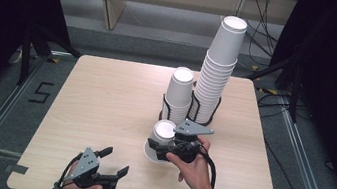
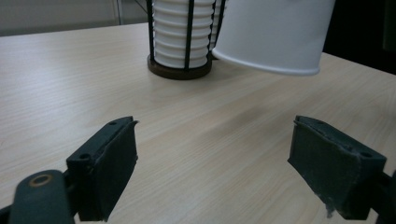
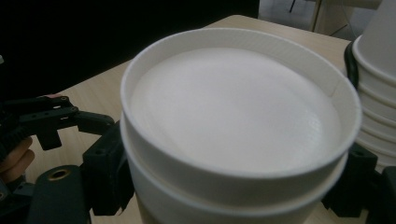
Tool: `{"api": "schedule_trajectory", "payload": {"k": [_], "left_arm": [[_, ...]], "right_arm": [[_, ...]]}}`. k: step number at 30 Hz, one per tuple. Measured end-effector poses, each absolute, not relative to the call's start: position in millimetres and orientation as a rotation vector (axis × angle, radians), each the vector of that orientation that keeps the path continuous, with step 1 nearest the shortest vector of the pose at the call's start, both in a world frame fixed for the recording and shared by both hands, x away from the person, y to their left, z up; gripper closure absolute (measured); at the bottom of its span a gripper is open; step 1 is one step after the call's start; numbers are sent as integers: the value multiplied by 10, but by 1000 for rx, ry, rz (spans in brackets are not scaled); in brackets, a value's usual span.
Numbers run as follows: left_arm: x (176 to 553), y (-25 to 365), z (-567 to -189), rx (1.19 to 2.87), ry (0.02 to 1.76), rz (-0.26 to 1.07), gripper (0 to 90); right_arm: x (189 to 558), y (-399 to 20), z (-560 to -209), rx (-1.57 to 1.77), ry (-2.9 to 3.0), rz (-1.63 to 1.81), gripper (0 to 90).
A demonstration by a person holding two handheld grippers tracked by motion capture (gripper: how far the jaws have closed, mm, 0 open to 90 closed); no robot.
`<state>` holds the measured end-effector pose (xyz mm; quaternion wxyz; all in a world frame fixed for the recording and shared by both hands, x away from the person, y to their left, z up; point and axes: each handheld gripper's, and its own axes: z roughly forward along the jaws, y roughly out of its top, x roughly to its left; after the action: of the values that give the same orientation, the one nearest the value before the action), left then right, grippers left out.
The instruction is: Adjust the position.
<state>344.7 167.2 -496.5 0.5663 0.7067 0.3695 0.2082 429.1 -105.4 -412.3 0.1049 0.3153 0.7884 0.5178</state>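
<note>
While the left gripper [image 1: 106,164] is kept low at the bottom left of the high view, its jaws are spread wide and nothing is between them. A little higher, at the lower centre of the frame, the right gripper [image 1: 168,147] is clamped on upside-down white paper cups [image 1: 161,135]; in the right gripper view two nested cups can be made out. In the left gripper view the cups are lifted clear of the light wooden table [image 1: 105,100]. Further up stand a short stack of white cups [image 1: 179,92] in a black wire holder and a tall leaning stack [image 1: 217,69] beside it. Probably the cups are being carried toward a stack; careful alignment over the top is needed next.
</note>
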Motion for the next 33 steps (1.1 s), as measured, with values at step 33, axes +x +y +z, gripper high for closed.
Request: {"api": "schedule_trajectory", "payload": {"k": [33], "left_arm": [[3489, 1344, -4991, 1673, 736, 426, 23]], "right_arm": [[4028, -637, -4245, 787, 2458, 1631, 212]]}}
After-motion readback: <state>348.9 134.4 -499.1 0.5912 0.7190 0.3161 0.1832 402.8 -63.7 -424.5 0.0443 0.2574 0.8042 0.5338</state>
